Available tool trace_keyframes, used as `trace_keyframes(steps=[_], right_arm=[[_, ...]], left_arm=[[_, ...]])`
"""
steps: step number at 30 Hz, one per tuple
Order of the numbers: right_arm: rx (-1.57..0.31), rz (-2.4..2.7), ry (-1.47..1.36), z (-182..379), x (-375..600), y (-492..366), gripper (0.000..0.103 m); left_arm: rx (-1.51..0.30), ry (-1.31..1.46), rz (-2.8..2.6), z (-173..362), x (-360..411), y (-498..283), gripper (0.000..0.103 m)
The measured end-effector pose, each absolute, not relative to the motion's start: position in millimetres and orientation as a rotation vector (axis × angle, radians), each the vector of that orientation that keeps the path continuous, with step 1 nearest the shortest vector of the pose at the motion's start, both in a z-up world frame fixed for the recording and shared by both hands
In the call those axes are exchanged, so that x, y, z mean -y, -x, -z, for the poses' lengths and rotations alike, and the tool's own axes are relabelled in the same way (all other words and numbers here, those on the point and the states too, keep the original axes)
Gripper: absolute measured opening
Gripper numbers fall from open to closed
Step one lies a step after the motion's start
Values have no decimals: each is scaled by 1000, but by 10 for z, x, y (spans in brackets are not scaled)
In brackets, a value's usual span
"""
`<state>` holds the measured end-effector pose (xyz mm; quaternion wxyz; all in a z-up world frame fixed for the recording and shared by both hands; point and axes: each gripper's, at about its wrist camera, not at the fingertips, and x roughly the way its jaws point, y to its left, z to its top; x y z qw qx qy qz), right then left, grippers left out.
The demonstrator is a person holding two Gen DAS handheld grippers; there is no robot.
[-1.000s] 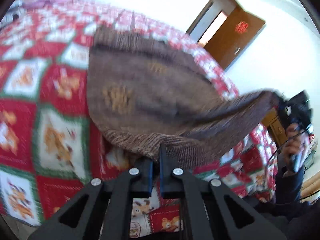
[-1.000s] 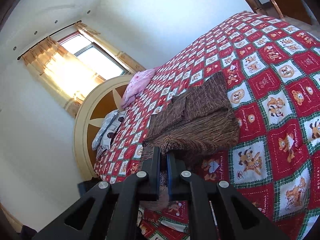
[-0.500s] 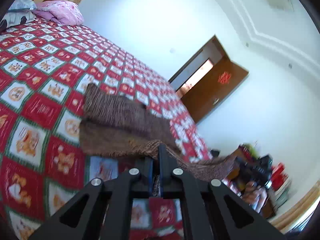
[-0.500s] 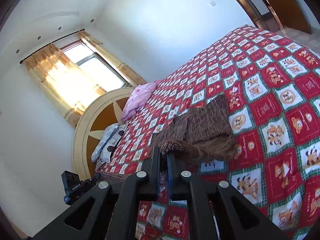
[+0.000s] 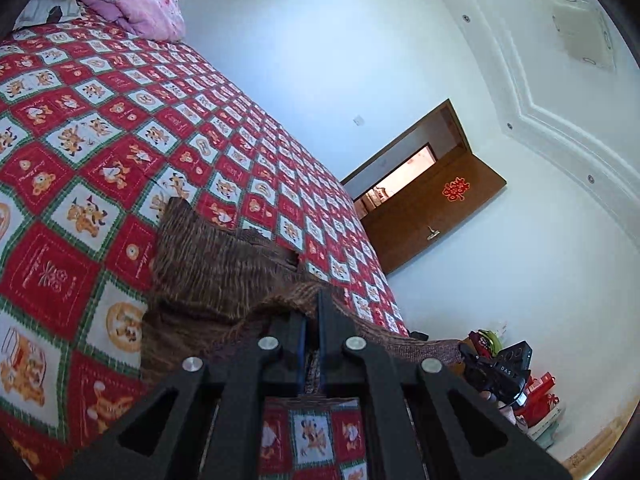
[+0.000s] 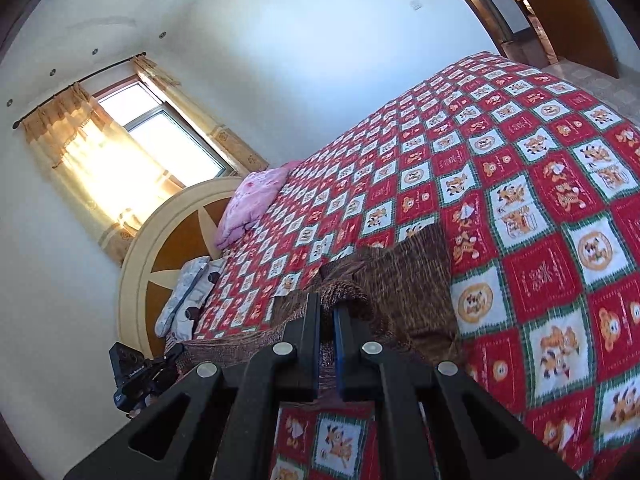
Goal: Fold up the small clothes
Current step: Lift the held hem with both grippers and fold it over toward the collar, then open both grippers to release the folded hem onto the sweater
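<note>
A brown knitted garment (image 5: 216,272) lies on a red, white and green patterned quilt (image 5: 80,152), its near edge lifted. My left gripper (image 5: 312,312) is shut on that edge at one corner. My right gripper (image 6: 326,312) is shut on the other corner of the same garment (image 6: 404,280). The lifted edge stretches between the two grippers above the bed. The right gripper (image 5: 496,372) shows at the lower right of the left wrist view, and the left gripper (image 6: 132,376) at the lower left of the right wrist view.
A pink pillow (image 5: 140,12) and a grey-white bundle (image 6: 188,296) lie by the round headboard (image 6: 160,248). A brown door (image 5: 436,216) stands open beyond the bed's foot. A curtained window (image 6: 120,152) is behind the headboard. Red items (image 5: 540,396) sit on the floor.
Both grippers have risen and tilted up, lifting the garment's near edge off the quilt. The garment looks smaller and farther, and more of the room shows.
</note>
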<state>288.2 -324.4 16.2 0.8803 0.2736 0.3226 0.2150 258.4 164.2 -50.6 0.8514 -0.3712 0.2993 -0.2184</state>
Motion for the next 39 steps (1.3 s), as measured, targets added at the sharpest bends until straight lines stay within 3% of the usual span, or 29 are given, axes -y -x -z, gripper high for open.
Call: trace_keyframes(steps=[12,22,23,25,26,29,30,31,34,36,39], right_arm=[[-808,-358,-555,284,3125,-4099,5],[-942,-234,-565,1135,3098,-5145,8],[-932,-201,-562,1180,3129,-5192,12],[-874,-130,-516,1159,3181,-5175,44],[-857,-131,-502,1136,3180,-5156,48],[-830,-144,-405,1011,3090,-4958,48],[-848,-166,-347,966,2995,-4869,48],[-887,-215,-288,944,2864,-4784,48],[-1022,-373,-127,1026,2394,-4604,48],[-1084,-388,5,1148,2084,-4555,48],[-1127,-363,118,1339,1757,-4690,48]], left_arm=[[-733,803,380,902,-1730,-3509,4],[-852,805,300,1528,-1742,-4189,4],[-863,795,277,1570,-1750,-4207,5],[-892,789,232,1603,-1813,-4209,5],[-890,796,232,1591,-1849,-4198,5],[-841,733,180,1424,-1957,-4037,24],[-827,683,157,1353,-1956,-3966,34],[-821,602,130,1265,-1910,-3857,44],[-836,398,121,1196,-1642,-3699,62],[-877,227,109,1241,-1366,-3659,68],[-929,37,79,1402,-1001,-3698,68]])
